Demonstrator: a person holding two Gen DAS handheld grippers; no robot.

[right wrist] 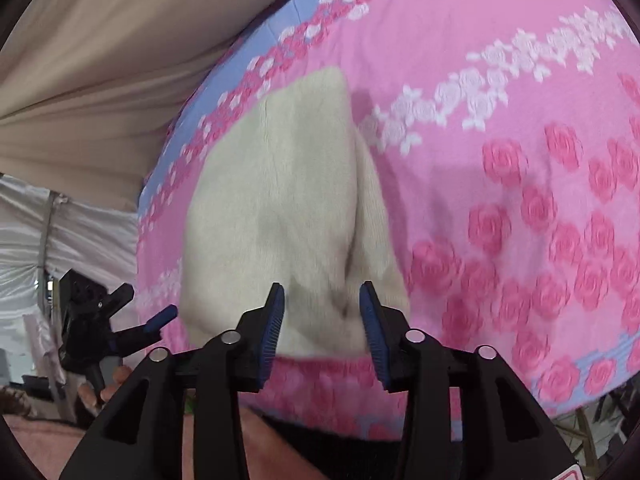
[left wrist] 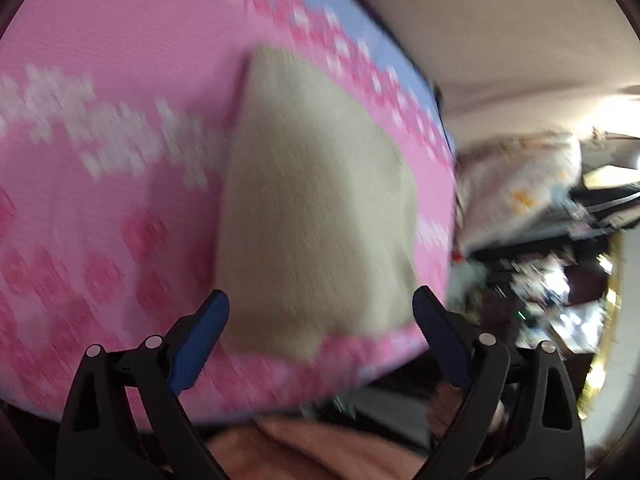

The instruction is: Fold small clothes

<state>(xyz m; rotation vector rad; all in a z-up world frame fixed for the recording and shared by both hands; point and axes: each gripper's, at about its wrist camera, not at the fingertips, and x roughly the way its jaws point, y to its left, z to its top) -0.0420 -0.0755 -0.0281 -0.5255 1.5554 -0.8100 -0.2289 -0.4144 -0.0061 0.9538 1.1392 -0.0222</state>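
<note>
A small cream knitted garment (left wrist: 312, 208) lies folded on a pink rose-patterned cloth (left wrist: 100, 60); it also shows in the right wrist view (right wrist: 280, 208), with a fold ridge down its right side. My left gripper (left wrist: 320, 308) is open wide and empty, its blue fingers either side of the garment's near edge, above it. My right gripper (right wrist: 322, 300) is open and empty just short of the garment's near edge. The left gripper (right wrist: 162, 316) shows at the lower left of the right wrist view. The left wrist view is motion-blurred.
The pink cloth (right wrist: 500, 80) covers a raised surface with a blue border (right wrist: 256, 40). A beige curtain (right wrist: 100, 60) hangs behind. A floral pillow (left wrist: 520, 184) and dark clutter (left wrist: 560, 280) lie to the right, off the surface's edge.
</note>
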